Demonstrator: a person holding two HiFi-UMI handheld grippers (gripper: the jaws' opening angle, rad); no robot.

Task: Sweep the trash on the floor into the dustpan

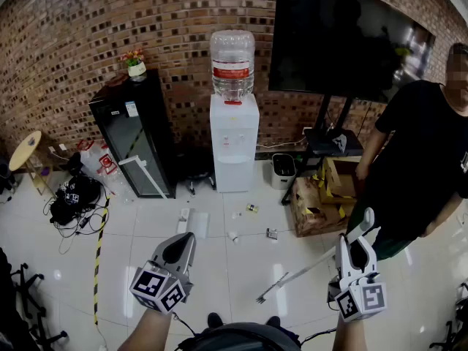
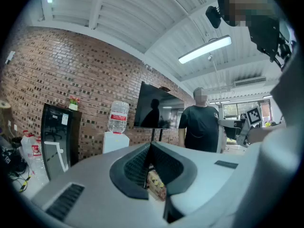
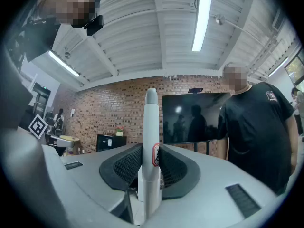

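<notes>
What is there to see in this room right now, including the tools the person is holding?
Water dispenser: one, white, clear bottle on top, against the brick wall.
Cabinet: one, black, left of the dispenser.
Potted plant: one, small, on the cabinet.
Screen: one, black, on a stand, right.
Cardboard boxes: a pile, brown, below the screen.
Trash scraps: several, small, on the white floor.
Bystander: one, black shirt, far right.
Broom: one, white handle, slanting to the floor.
Left gripper: grey, jaws shut, empty.
Right gripper: grey, jaws shut on the broom.
</notes>
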